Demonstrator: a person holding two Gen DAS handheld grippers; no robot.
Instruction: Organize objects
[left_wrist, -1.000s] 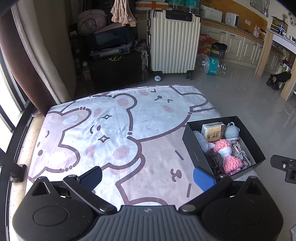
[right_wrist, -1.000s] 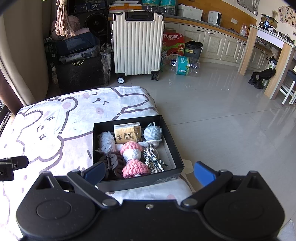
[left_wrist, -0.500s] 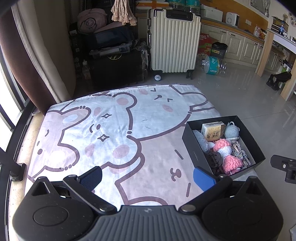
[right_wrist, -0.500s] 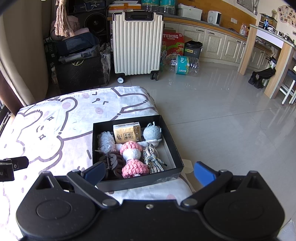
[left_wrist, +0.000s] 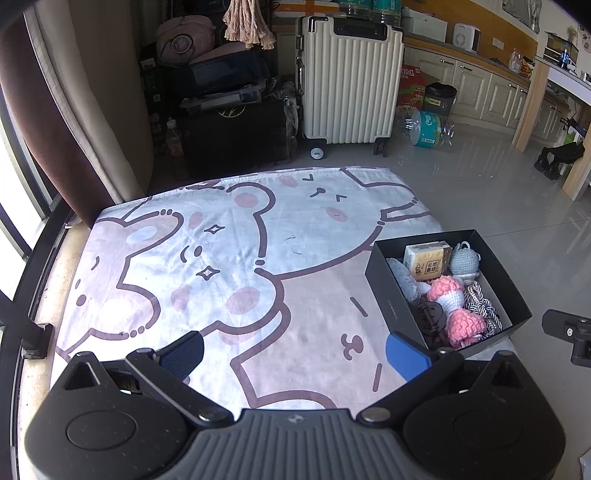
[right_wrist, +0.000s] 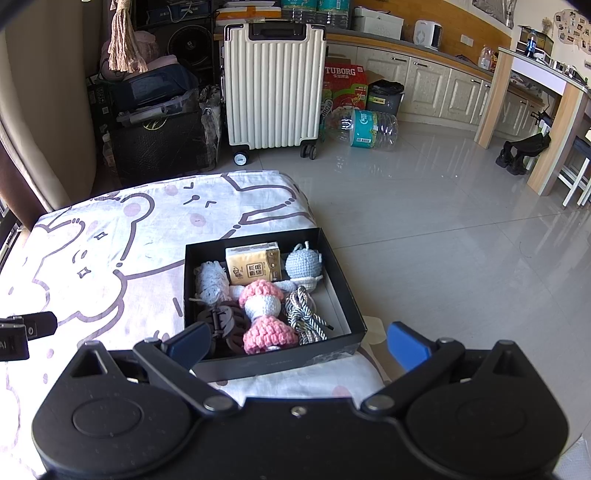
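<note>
A black open box (right_wrist: 349, 321) (left_wrist: 391, 310) sits at the right edge of a table covered by a bear-print cloth (left_wrist: 221, 266). In the box lie a tan tissue pack (right_wrist: 254, 264), a grey crochet piece (right_wrist: 302, 261), a pink and white crochet mushroom (right_wrist: 260, 295), a pink crochet piece (right_wrist: 269, 334), a striped cord (right_wrist: 304, 317), a white crochet piece (right_wrist: 210, 281) and a dark hair clip (right_wrist: 221, 321). My right gripper (right_wrist: 297, 343) is open and empty, just in front of the box. My left gripper (left_wrist: 295, 354) is open and empty over the cloth, left of the box.
A white suitcase (right_wrist: 275, 85) stands on the floor behind the table, with dark bags (left_wrist: 229, 122) left of it. A curtain (left_wrist: 55, 122) hangs at the far left. A water bottle pack (right_wrist: 364, 127) lies on the tiled floor. Kitchen cabinets (right_wrist: 436, 88) line the back.
</note>
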